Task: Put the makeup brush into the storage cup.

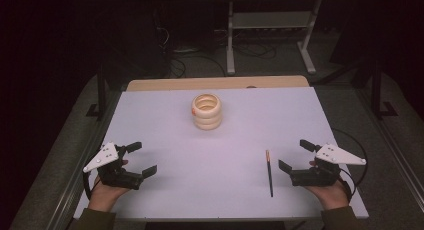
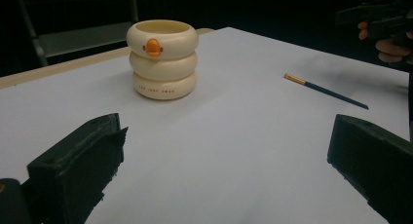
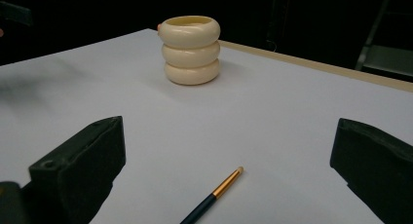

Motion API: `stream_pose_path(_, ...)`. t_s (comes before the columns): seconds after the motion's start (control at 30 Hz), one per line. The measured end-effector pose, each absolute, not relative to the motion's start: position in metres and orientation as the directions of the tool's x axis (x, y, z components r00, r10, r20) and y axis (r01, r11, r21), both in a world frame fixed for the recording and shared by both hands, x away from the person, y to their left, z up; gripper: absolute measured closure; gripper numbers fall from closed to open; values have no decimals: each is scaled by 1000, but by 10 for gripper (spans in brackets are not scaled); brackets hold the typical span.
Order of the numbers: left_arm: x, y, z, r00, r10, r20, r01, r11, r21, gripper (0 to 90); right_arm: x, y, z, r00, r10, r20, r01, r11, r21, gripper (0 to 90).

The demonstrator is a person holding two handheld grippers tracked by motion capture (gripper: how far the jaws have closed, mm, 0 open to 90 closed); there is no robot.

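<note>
Two hand-held tongs are shown at the near edge of a white-covered table [image 1: 150, 115]. The left tongs [image 1: 140, 160] are held near the near-left corner with jaws spread wide and nothing between them; the right tongs [image 1: 297, 155] are held near the near-right corner, likewise spread and empty. A dark pencil [image 1: 269, 172] with a gold ferrule lies flat on the table just beside the right tongs, on their inner side, running roughly from the near edge toward the far edge. In the right gripper view the pencil [image 3: 214, 195] is seen lying between the two jaws and ahead of them, untouched. A cream holder [image 1: 206, 111], formed as three stacked rings with a small orange beak on the upper ring [image 2: 153, 46], stands upright toward the middle of the far edge, well apart from pencil and tongs alike. Its mouth is open; whether anything lies inside cannot be told.

The work is judged to be at its outset: the pencil has not been grasped, lifted or brought to the holder. Grasping, carrying and, presumably, placing it upright in the holder all remain.
</note>
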State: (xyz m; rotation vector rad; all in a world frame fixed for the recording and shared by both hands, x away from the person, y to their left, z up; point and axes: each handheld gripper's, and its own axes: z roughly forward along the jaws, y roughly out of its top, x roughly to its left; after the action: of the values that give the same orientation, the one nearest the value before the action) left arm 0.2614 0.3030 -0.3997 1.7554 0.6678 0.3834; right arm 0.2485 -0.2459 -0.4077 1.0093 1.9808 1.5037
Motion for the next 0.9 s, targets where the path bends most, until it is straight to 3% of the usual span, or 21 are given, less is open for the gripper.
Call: stream_pose_path(0.9, 266, 292, -395, 803, 592, -76, 215, -167, 962, 0, 253, -250, -401, -599, 794, 109, 293, 91, 952, 0)
